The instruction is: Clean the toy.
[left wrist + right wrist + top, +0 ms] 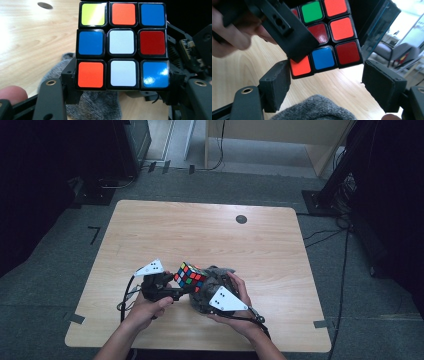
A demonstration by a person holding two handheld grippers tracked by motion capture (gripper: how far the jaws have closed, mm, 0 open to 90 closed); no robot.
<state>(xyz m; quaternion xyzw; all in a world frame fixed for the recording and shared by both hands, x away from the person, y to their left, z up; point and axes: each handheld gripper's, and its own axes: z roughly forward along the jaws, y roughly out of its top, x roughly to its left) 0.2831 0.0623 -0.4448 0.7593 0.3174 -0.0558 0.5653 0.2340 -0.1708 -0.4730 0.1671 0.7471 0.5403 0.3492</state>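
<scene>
Bright squares of many colours cover the puzzle cube (190, 276). It sits a bit below the middle of the high view, held up above the light wood counter (200, 230). The cube is as wide as it is tall, so it has no long side. In the high view it is tipped, with one corner toward the top of the frame.

The left hand-held gripper (170, 287) is closed on the cube. In the left gripper view its two black jaws press the bottom row of the cube (122, 46) from both sides. That face looks flat and straight there, with white in the middle, and yellow, orange and blue along the top.

The right hand-held gripper (207, 292) is open wide. In the right gripper view its two jaws stand apart below the cube (324, 35), and they do not touch it. This view shows another face, with green, orange, red and blue squares. One jaw of the left hand-held gripper crosses that face from the upper left.

A grey woolly cloth (212, 285) lies on the counter under the cube. It shows at the bottom of both gripper views (95, 105) (317, 108). The high view also shows both hands, and a small dark round spot (241, 219) on the counter near the top.
</scene>
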